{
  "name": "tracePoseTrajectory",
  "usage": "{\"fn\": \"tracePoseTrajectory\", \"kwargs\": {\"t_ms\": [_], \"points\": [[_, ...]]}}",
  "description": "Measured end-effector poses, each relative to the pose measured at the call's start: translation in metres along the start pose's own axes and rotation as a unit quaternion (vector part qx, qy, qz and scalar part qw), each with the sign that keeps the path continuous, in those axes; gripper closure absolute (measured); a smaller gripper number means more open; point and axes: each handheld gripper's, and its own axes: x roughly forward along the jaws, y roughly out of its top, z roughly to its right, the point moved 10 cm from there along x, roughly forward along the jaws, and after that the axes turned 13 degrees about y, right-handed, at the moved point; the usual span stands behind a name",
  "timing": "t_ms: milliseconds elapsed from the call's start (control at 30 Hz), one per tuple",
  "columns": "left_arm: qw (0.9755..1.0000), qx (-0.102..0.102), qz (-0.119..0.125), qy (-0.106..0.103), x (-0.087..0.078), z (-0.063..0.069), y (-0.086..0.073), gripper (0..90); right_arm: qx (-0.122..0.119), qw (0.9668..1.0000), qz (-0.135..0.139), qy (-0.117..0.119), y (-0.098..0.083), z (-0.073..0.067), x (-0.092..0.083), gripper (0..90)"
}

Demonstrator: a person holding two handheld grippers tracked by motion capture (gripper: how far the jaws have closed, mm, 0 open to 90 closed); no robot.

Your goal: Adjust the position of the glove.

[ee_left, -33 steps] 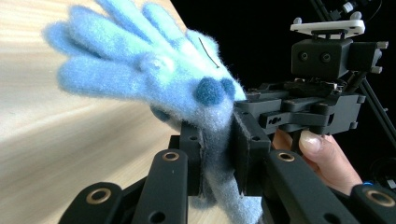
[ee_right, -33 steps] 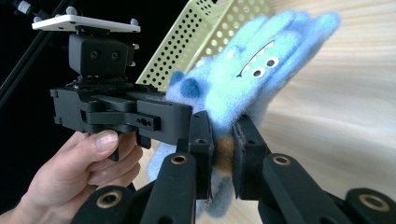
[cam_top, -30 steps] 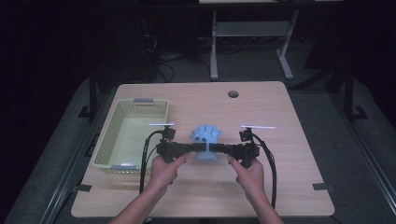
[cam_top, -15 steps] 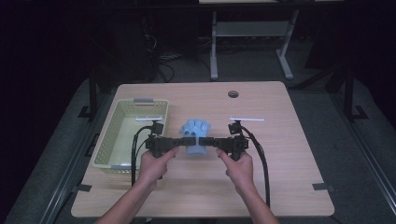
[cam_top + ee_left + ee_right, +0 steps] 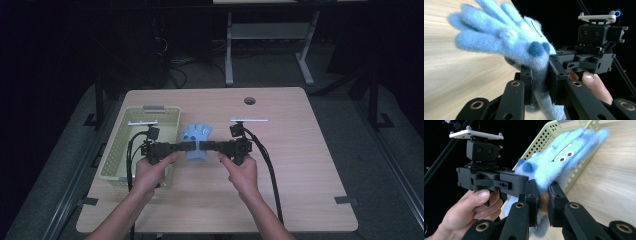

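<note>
Toy (image 5: 196,141), blue plush: in the high view it hangs between both grippers above the desk (image 5: 300,190), just at 3 o'clock of the green basket (image 5: 120,150). Left gripper (image 5: 186,146) reaches in from 9 o'clock, right gripper (image 5: 207,146) from 3 o'clock; they meet at the toy's lower half. Risk: the toy is beside the basket, not over it, so a release here would likely land it on the desk.

Left gripper view: its fingers (image 5: 526,82) pinch a thin fold of fabric, the toy's bulk leaning toward 11 o'clock. The right gripper (image 5: 554,62) bites just beyond. Risk: the hold is on loose pile only; a pull apart could strip it from one pair.

Right gripper view: its fingers (image 5: 555,200) pinch the toy's (image 5: 556,162) lower edge, where a brownish patch shows between them. The left gripper (image 5: 524,181) holds the same end; the basket's (image 5: 541,142) wall lies behind at 12 o'clock. Risk: opposed pulls could stretch or tear a seam; uneven release would swing the toy against the basket's rim.
</note>
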Motion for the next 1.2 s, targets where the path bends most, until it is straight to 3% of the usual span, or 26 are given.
{"fn": "tracePoseTrajectory", "kwargs": {"t_ms": [433,1000,1200], "points": [[0.9998,-0.013,0.014,-0.001,-0.029,-0.018,0.011,75.8,-0.016,0.9997,-0.01,0.013,0.011,-0.011,0.033,80.0],[0.9993,-0.028,0.023,0.01,-0.062,-0.046,0.018,76.7,-0.017,0.9992,-0.026,0.025,0.018,-0.019,0.076,80.0],[0.9994,-0.024,0.022,0.015,-0.071,-0.056,0.019,77.0,-0.014,0.999,-0.028,0.031,0.019,-0.019,0.09,80.0]]}}
